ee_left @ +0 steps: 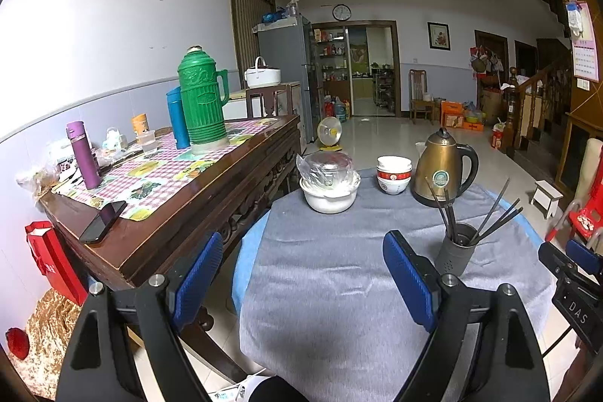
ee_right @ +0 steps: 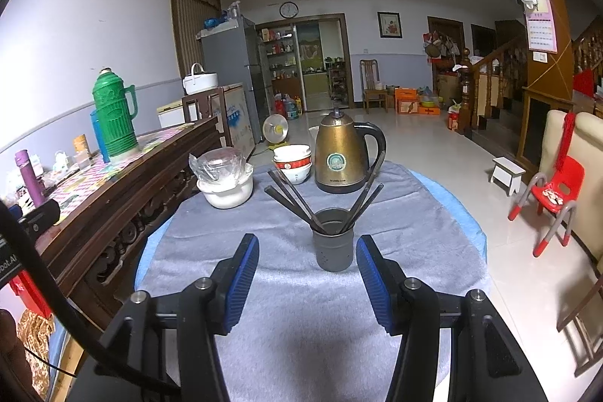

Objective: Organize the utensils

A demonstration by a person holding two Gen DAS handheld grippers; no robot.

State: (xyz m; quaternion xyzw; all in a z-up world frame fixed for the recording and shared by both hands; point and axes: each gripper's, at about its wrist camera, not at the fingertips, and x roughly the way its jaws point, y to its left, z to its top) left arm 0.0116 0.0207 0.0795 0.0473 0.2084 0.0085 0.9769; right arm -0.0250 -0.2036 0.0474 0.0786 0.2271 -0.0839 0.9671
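Note:
A dark grey holder cup stands on the grey cloth of the round table, with several dark chopsticks fanned out of it. It also shows in the left wrist view with its chopsticks. My right gripper is open and empty, just in front of the cup. My left gripper is open and empty over the cloth, left of the cup. The right gripper shows at the left wrist view's right edge.
Behind the cup stand a bronze kettle, stacked bowls and a white pot covered with plastic. A wooden sideboard with a green thermos flanks the table's left. A red child's chair stands on the right.

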